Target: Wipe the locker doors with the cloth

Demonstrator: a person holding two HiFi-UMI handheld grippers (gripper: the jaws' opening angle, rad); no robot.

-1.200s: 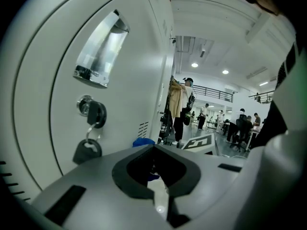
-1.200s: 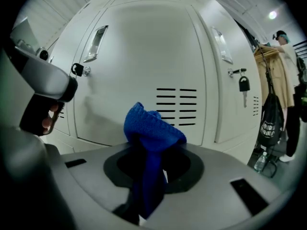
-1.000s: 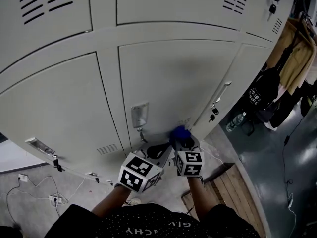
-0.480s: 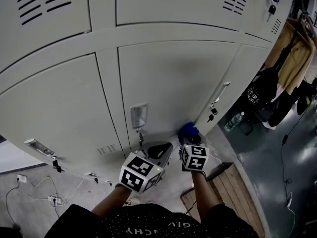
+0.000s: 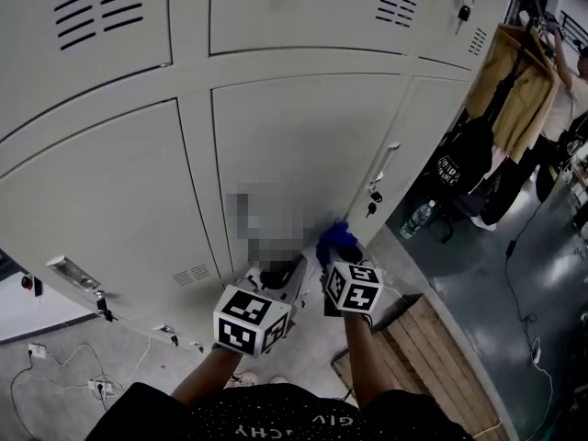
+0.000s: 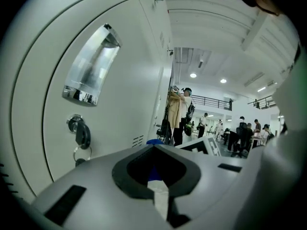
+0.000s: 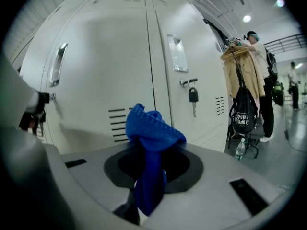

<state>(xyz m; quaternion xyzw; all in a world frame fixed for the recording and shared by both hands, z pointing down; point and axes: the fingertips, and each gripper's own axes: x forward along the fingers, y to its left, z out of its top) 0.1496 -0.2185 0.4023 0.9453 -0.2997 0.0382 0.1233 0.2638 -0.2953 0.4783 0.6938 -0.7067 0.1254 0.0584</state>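
1. Cloth (image 7: pixel 152 128), blue, is pinched between the jaws of my right gripper (image 7: pixel 144 200). Its lower end runs down out of sight between them, and a bunched head stands above the tips.
2. From the head view the cloth (image 5: pixel 337 240) is only a small blue lump just past the right gripper (image 5: pixel 340 260). It sits low on the middle locker door (image 5: pixel 294 145), close to that door's right edge.
3. I cannot tell whether the cloth touches the door. In the right gripper view the vent slots (image 7: pixel 115 123) sit behind it, and the contact point is hidden by the bunch itself.
4. In the head view, a stretch of the door just above my left gripper (image 5: pixel 283 278) is blurred, so I cannot make out anything there.
5. The left gripper (image 6: pixel 157 195) has its jaws drawn together with nothing between them. The blue seen past them is the cloth (image 6: pixel 156 141) in my other gripper.
6. The left gripper view shows a handle recess (image 6: pixel 91 66) and a key (image 6: pixel 82 135) in its lock close by. The gripper's own body cuts off everything lower.
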